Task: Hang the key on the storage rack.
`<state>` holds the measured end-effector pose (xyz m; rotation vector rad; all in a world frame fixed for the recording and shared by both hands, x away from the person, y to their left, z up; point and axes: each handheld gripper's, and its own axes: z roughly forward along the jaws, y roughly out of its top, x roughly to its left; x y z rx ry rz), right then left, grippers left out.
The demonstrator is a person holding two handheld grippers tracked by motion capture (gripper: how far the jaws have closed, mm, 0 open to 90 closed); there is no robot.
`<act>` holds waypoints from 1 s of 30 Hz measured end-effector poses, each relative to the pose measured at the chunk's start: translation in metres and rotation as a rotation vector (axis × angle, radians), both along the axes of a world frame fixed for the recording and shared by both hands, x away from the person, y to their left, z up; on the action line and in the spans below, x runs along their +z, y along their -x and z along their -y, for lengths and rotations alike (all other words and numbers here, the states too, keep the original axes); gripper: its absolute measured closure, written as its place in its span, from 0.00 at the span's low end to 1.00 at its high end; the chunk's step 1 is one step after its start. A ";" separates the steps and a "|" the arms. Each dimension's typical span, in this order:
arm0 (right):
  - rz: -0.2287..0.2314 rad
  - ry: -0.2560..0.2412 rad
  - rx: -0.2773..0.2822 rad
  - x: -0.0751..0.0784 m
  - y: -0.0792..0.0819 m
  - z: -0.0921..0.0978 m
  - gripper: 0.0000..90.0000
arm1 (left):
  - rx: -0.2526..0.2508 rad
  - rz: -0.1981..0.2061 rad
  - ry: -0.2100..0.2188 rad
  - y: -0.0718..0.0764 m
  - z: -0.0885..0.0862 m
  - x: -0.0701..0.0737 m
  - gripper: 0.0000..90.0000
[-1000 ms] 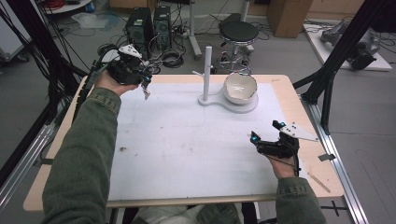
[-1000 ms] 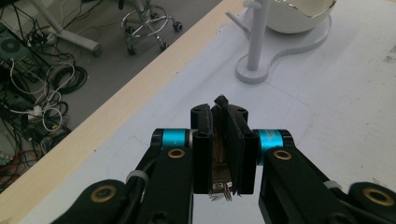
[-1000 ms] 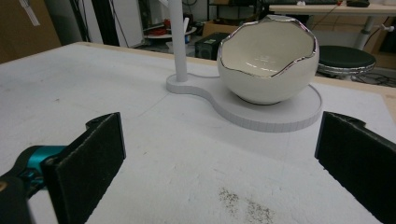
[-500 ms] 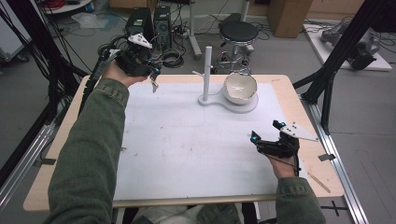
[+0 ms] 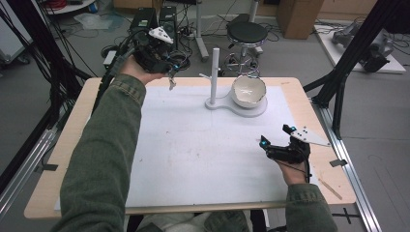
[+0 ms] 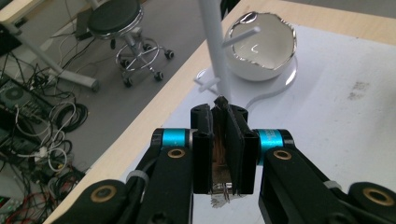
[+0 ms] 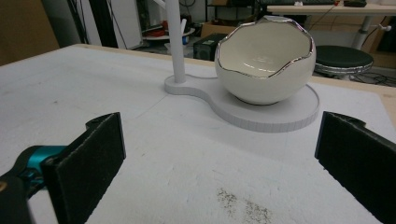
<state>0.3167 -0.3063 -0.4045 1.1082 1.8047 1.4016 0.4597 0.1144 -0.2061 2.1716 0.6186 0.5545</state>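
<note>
while the right gripper (image 5: 275,145) stays wide, the left gripper (image 5: 170,79), clamping a small dangling object (image 5: 171,85), has risen

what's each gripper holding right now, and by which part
Left gripper is shut on a small dangling metal object, pinched at its upper end. Right gripper is open, holding nothing.

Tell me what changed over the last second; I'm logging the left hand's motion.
The left gripper, jaws shut on a small dangling object, moved right along the table's far edge toward the white stand. The right gripper stayed open near the right edge; the eggshell-shaped bowl and stand did not move.
</note>
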 end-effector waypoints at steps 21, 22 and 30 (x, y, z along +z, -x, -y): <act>0.000 -0.017 0.000 0.000 0.002 0.001 0.01 | -0.084 0.001 0.004 -0.012 0.050 0.003 0.90; 0.000 -0.017 0.000 0.000 0.002 0.001 0.01 | -0.088 0.003 0.003 -0.013 0.052 0.004 0.90; 0.001 -0.018 0.003 0.001 0.003 0.001 0.01 | -0.117 -0.006 0.020 -0.019 0.070 0.002 0.90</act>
